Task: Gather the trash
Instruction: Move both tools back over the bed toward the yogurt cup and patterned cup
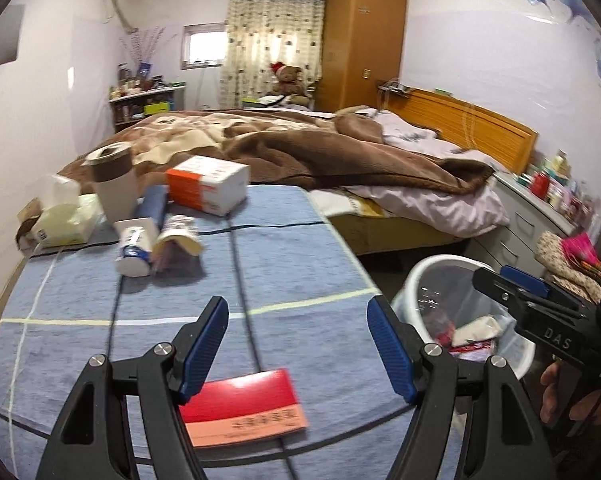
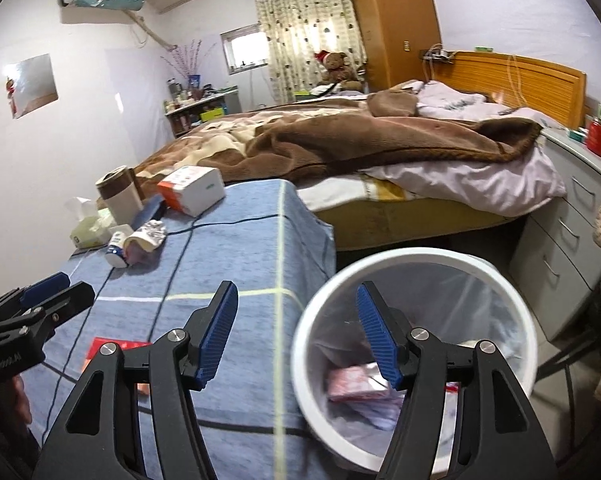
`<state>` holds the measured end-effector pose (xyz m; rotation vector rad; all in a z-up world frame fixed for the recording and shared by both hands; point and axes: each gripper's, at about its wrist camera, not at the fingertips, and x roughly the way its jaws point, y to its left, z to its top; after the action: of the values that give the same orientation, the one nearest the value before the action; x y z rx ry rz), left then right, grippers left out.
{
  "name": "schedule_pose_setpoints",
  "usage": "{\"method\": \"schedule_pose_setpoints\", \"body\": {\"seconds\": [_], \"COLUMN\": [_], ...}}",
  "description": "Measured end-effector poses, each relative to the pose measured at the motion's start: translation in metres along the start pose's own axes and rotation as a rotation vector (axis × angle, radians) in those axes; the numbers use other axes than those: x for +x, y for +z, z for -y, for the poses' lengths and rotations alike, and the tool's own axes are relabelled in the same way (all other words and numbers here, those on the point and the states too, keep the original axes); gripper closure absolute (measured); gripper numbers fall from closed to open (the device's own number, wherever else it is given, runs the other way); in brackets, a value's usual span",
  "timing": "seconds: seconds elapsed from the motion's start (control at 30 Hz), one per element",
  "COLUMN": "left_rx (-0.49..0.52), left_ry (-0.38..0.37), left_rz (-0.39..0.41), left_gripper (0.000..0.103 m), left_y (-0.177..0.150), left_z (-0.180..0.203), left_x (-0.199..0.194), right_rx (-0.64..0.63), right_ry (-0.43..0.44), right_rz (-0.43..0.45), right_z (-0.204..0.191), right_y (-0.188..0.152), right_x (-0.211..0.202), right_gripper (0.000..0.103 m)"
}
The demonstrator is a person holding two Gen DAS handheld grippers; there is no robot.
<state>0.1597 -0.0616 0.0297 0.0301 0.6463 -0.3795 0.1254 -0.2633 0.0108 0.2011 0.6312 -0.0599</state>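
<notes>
My left gripper [image 1: 298, 316] is open and empty above the blue-clothed table [image 1: 80, 344], just over a flat red packet [image 1: 240, 404]. My right gripper [image 2: 296, 302] is open and empty, held over the near rim of the white bin [image 2: 528, 340]; a pink wrapper [image 2: 352, 384] lies inside it. The bin [image 1: 412, 284] also shows right of the table in the left wrist view. Further back on the table lie a white-blue cup [image 1: 134, 250], a crumpled yellow packet [image 1: 178, 236], an orange-white box [image 1: 208, 184], a blue box [image 1: 152, 202] and a tissue pack [image 1: 60, 220].
A tall beige cup [image 1: 114, 184] with a brown band stands at the table's back left. A bed [image 1: 300, 148] with a brown blanket lies behind the table. Grey drawers [image 2: 560, 240] stand right of the bin. A wall is on the left.
</notes>
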Motion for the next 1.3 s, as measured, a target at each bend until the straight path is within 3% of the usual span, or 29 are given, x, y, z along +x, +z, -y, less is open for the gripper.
{"method": "schedule_pose_setpoints", "body": {"seconds": [0.5, 0.73, 0.97, 1.07, 1.2, 1.3], "left_rx": [-0.129, -0.173, -0.171, -0.196, -0.181, -0.205], "left_ry": [0.156, 0.187, 0.179, 0.123, 0.150, 0.113], "left_rz": [-0.012, -0.040, -0.088, -0.108, -0.150, -0.178], "left_gripper": [0.029, 0.029, 0.029, 0.029, 0.029, 0.029], "left_y": [0.010, 0.017, 0.031, 0.037, 0.040, 0.042], "left_z": [-0.108, -0.153, -0.178, -0.186, -0.193, -0.201], "left_x": [0.015, 0.037, 0.079, 0.094, 0.119, 0.134], "right_rx": [-0.068, -0.096, -0.121, -0.131, -0.126, -0.126], "right_ry": [0.125, 0.161, 0.183, 0.184, 0.188, 0.188], "right_rz": [-0.058, -0.109, -0.143, -0.148, -0.160, -0.166], "right_z": [-0.067, -0.096, -0.114, -0.119, -0.123, -0.123], "right_y": [0.014, 0.022, 0.028, 0.033, 0.039, 0.039], "right_x": [0.051, 0.088, 0.113, 0.122, 0.134, 0.141], "right_gripper": [0.039, 0.039, 0.039, 0.039, 0.039, 0.039]}}
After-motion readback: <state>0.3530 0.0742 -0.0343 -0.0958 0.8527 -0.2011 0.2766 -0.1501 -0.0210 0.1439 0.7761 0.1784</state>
